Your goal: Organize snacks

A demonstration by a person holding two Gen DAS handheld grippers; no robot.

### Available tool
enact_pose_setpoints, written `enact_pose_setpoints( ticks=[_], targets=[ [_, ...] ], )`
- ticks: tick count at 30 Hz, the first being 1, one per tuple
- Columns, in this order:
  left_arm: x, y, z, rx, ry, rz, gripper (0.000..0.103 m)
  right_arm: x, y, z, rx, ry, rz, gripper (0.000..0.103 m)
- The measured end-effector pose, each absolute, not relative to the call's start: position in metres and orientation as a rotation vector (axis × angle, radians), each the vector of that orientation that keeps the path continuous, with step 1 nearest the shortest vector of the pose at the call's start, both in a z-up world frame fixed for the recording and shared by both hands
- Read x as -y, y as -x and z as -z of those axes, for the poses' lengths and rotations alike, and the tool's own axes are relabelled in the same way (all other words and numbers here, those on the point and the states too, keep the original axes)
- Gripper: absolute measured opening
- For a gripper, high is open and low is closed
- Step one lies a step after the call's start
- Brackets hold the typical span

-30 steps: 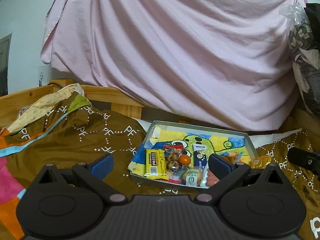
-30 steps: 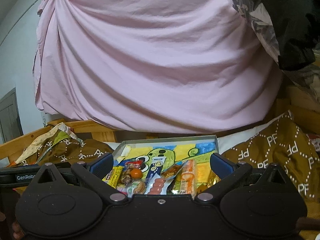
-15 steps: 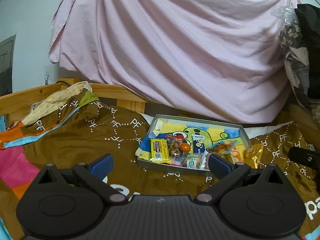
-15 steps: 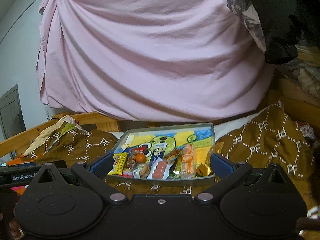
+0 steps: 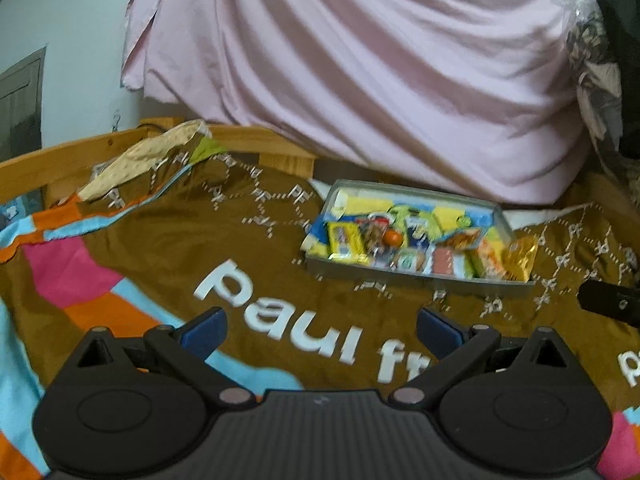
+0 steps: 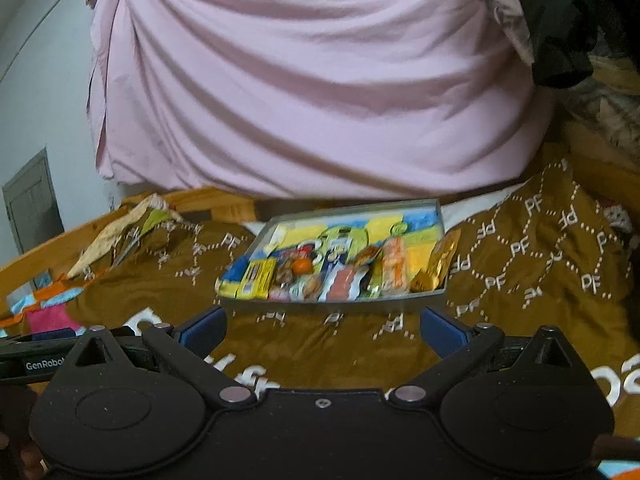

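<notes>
A shallow grey tray [image 5: 420,278] with a cartoon lining holds several snacks in a row: a yellow bar [image 5: 345,240], a small orange ball [image 5: 393,237], a gold packet [image 5: 520,258] at the right end. It lies on a brown bedspread. My left gripper [image 5: 320,330] is open and empty, well short of the tray. In the right wrist view the tray [image 6: 332,304] lies just ahead of my right gripper [image 6: 322,330], which is open and empty. The yellow bar [image 6: 256,278] and gold packet [image 6: 438,266] show there too.
The brown bedspread [image 5: 192,240] has white lettering and pink, orange and blue patches. A pink sheet [image 5: 360,72] hangs behind the tray. A wooden bed rail [image 5: 52,162] runs at the left. Dark clothes [image 6: 560,20] hang at the upper right. The right gripper's body [image 5: 608,304] shows at the right edge.
Both grippers have pulled back from the tray, which now looks smaller and farther off. More bedspread shows in front of them. Both stay open and empty.
</notes>
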State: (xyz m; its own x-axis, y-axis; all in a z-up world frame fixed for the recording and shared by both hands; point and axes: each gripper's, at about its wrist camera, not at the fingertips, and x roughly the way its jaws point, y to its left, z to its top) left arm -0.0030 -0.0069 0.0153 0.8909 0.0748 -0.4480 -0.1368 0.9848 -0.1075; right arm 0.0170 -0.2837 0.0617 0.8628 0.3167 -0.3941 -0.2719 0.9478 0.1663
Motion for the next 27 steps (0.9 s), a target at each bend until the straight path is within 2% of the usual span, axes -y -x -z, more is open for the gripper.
enact_pose_setpoints(
  ticks=[27],
  targets=[
    [-0.010, -0.009, 0.016, -0.482, 0.134, -0.089, 0.103, 0.257, -0.018, -0.022, -0.477, -0.092, -0.248, 0.102]
  ],
)
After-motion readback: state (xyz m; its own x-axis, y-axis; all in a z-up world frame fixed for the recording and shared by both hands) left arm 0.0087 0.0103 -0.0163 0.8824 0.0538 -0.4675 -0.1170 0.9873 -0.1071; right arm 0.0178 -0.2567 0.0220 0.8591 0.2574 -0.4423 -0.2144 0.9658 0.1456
